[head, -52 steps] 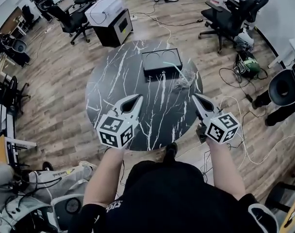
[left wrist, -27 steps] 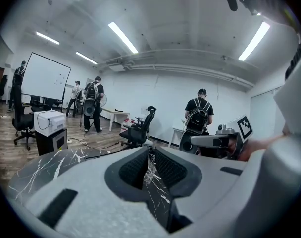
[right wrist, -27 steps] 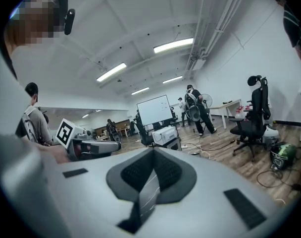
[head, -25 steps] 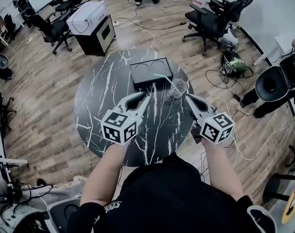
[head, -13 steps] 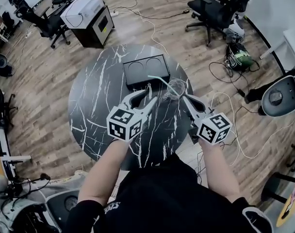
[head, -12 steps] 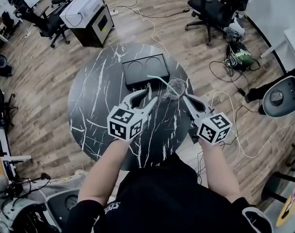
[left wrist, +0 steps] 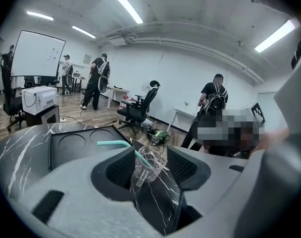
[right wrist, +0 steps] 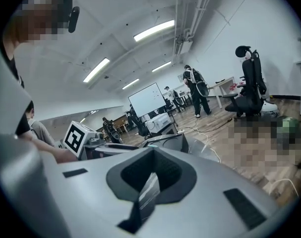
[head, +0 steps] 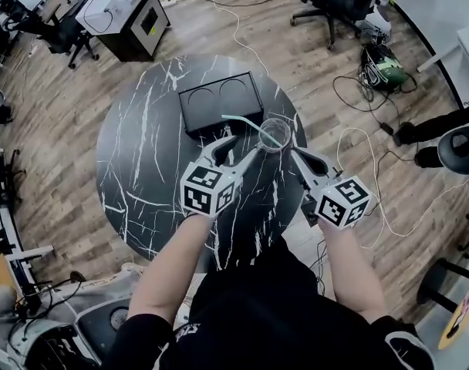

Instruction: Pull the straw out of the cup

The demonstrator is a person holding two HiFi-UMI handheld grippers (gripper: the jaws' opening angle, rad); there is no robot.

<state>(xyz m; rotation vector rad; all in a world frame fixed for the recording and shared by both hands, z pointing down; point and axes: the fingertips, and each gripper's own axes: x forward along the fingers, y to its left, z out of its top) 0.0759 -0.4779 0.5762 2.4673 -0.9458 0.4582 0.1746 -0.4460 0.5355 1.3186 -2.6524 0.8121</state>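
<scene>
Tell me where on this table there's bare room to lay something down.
Free: the table's left half, between the tray and the left rim. Crowded: the far right, where the cup with its straw stands just off the tray's corner.

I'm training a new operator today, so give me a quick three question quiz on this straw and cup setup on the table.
1. True or false: the straw is already out of the cup.
2. The left gripper has its fingers: A) clamped on the straw; B) apart, gripping nothing; C) pressed shut, empty.
3. Fill in: the black tray has ___ round recesses.
Key: 1 false, it leans in the cup. 2 B; they have just been opening, with nothing between them yet and the cup just ahead. 3 two.
</scene>
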